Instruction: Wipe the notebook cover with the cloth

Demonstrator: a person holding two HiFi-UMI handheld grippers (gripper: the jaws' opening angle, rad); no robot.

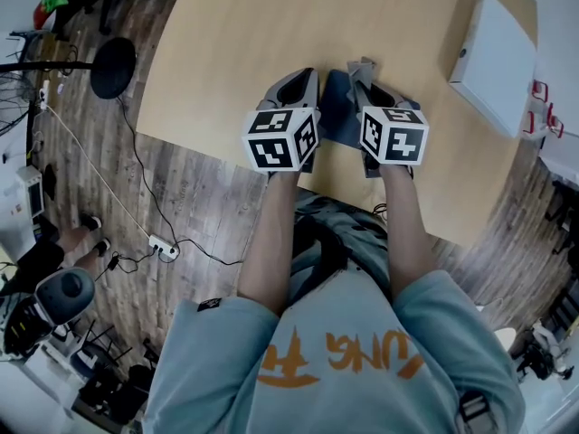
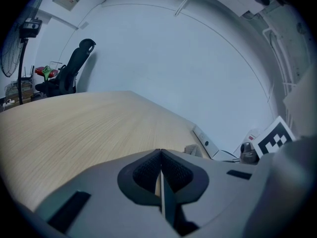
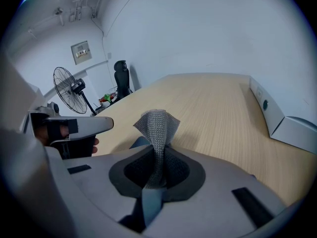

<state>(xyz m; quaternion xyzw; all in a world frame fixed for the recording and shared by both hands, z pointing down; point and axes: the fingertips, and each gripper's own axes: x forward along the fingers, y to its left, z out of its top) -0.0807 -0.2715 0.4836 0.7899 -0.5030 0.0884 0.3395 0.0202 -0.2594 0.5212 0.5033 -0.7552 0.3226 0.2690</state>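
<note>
Notebook point(image 1: 336, 108) dark blue, flat on table point(image 1: 226, 43) near its front edge, between 2 grippers. Cloth point(image 3: 157, 125) grey knit, clamped upright in right gripper point(image 3: 157, 163). Left gripper point(image 2: 161, 171) jaws pressed together, empty.

The left claw point(image 2: 161, 155) is being held over the wooden desk point(image 2: 74, 128), its jaws being pressed together. A white box point(image 2: 202, 137) is being carried at the desk's far right edge, and a black office chair point(image 2: 74, 68) is being shown beyond the far left.

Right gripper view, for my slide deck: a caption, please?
Right gripper shut on a grey cloth over the wooden table.
</note>
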